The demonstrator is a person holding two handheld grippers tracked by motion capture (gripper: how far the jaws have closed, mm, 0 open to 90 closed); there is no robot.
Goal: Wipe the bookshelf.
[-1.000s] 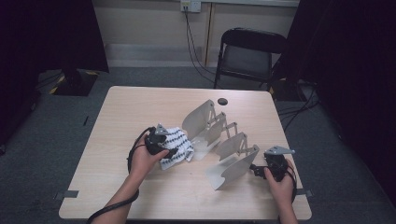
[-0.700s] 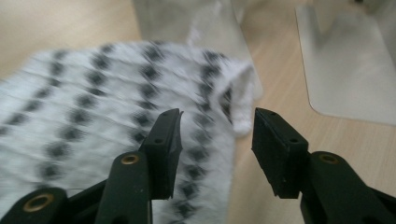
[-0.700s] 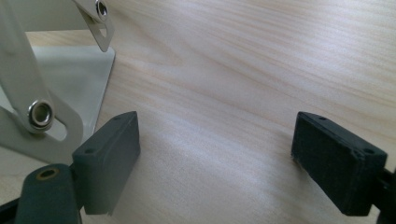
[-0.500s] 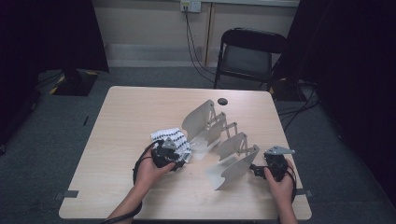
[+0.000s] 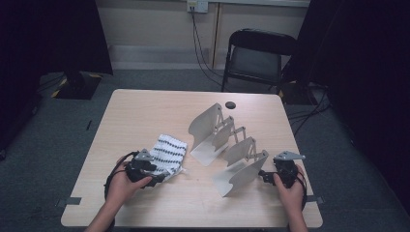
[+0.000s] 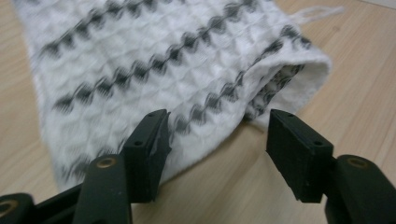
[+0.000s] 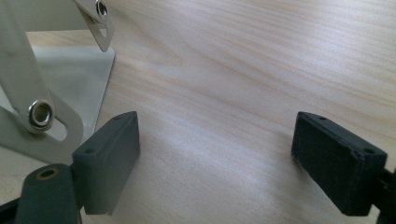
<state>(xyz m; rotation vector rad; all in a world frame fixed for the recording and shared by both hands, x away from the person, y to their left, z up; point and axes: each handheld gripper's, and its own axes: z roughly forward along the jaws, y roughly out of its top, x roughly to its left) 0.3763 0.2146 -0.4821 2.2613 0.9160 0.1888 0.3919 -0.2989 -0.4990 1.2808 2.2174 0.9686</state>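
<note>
A white cloth with dark wavy stripes (image 5: 169, 151) lies flat on the wooden table (image 5: 145, 111), left of a folding metal rack (image 5: 227, 145). My left gripper (image 5: 162, 178) sits at the cloth's near corner. Its jaws have just been opening. In the left gripper view the cloth (image 6: 163, 60) has its folded edge loosely between them, and the left gripper (image 6: 217, 135) does not press on it. My right gripper (image 5: 264, 175) rests at the rack's near end. In the right gripper view the right gripper (image 7: 215, 154) is open over bare wood, with the rack (image 7: 56, 79) just left of its left jaw.
A small black round object (image 5: 230, 104) lies near the table's far edge. A black folding chair (image 5: 261, 58) stands behind the table. Bare tabletop stretches across the far left and along the near edge between my hands.
My left hand has pulled back toward the near edge and to the left. The cloth, bunched at the gripper before, now lies spread flat. The right hand has not moved.
</note>
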